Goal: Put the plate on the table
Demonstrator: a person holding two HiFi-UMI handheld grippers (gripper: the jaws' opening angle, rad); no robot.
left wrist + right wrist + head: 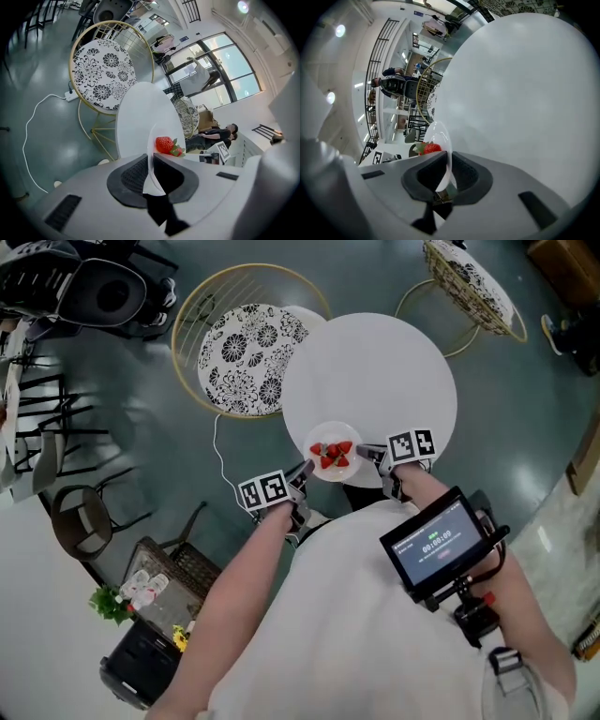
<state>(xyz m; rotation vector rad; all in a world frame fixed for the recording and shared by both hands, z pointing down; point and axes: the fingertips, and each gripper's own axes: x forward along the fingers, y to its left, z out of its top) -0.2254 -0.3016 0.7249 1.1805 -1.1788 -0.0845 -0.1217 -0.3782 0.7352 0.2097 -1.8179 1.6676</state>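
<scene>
A small white plate (334, 463) carrying strawberries (334, 455) sits at the near edge of the round white table (375, 381). My left gripper (304, 472) is shut on the plate's left rim, and my right gripper (367, 454) is shut on its right rim. In the left gripper view the thin plate rim (151, 165) runs between the dark pads, with a strawberry (165, 144) beyond. In the right gripper view the plate rim (445, 161) is pinched the same way, a strawberry (429, 148) behind it. Whether the plate rests on the tabletop or hovers just above it cannot be told.
A gold-framed chair with a black-and-white patterned seat (246, 354) stands left of the table, a second one (469, 279) at the far right. A white cable (221, 460) lies on the grey floor. A dark chair (84, 521) and a flower basket (141, 601) are at the left.
</scene>
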